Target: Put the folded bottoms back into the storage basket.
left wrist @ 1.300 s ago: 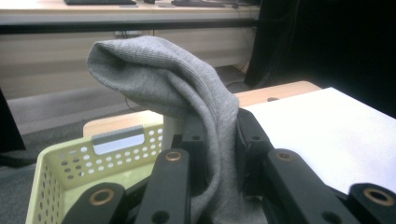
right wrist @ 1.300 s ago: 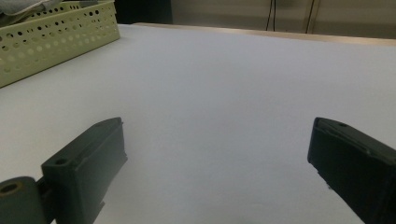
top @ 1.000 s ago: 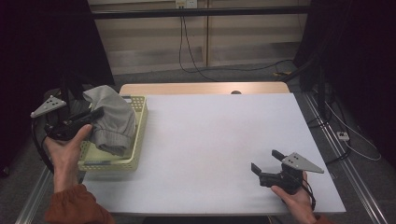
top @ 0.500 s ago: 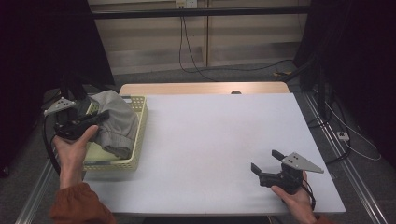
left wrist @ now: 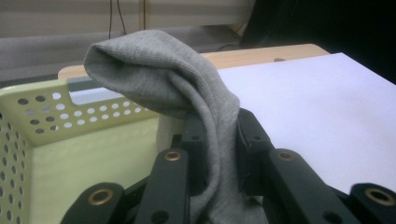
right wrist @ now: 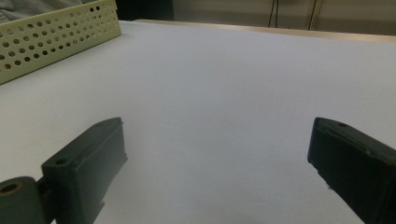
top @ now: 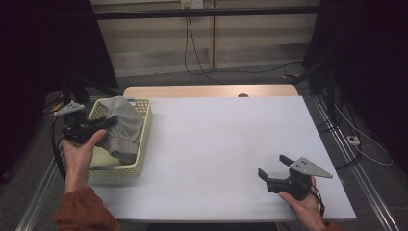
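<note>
On the white counter (top: 226, 144), the left gripper (top: 107, 123) clamps a grey cloth (top: 126, 129) over the yellow basket (top: 143, 139); well right of the basket, the right gripper (top: 273, 168) rests with jaws spread.

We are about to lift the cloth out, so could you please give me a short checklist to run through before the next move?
1. Left gripper shut on the grey cloth: ok.
2. Cloth fully free of the yellow basket: not ok, most of it lies inside.
3. Right gripper open and holding nothing: ok.
4. White table beside the basket free for laying the cloth down: ok.
5. Anything else under the cloth in the basket: cannot tell.
</note>
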Demonstrator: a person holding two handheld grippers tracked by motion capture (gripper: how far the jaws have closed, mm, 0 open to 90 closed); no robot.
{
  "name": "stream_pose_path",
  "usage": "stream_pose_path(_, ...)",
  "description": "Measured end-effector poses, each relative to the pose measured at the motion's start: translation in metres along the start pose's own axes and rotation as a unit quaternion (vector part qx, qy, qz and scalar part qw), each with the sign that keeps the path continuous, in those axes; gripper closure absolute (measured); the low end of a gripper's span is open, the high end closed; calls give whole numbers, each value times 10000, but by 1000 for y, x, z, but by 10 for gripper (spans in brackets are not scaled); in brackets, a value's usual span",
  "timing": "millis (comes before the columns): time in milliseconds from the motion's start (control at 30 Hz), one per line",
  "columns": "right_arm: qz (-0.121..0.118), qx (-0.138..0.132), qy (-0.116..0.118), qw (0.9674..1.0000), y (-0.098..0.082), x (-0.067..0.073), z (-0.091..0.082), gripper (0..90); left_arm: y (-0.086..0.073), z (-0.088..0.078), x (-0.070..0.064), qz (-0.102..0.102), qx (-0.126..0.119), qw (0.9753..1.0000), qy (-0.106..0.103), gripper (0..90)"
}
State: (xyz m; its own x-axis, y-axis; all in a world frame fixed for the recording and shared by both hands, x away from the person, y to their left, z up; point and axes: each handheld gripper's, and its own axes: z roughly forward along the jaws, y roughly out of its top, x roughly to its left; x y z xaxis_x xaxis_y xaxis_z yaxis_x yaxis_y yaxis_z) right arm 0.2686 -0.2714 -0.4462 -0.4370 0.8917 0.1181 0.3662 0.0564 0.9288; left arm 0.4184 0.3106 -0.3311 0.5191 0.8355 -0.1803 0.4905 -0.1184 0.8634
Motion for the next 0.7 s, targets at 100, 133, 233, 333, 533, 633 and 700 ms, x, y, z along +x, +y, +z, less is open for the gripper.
stream_pose_path(100,4,5,-1,10000,0,0,0,40,0,0,2,7,62,10000,76,763)
stream_pose_path(133,7,8,-3,10000,0,0,0,40,-1,0,2,9,85,9999,115,762)
stream_pose_path(233,-4,8,-6,10000,0,0,0,40,-1,0,4,5,129,9997,192,761)
stream_pose_path(333,-13,9,-9,10000,0,0,0,40,-2,1,6,22,169,9994,292,760)
stream_pose_path(533,-27,9,-4,10000,0,-1,0,40,-4,1,10,9,225,9987,451,760)
stream_pose_path(633,-19,4,-2,10000,0,0,0,40,-5,0,12,0,220,9986,478,758)
stream_pose_path(700,-17,2,-2,10000,0,0,0,40,-6,-1,15,-61,223,9988,427,758)
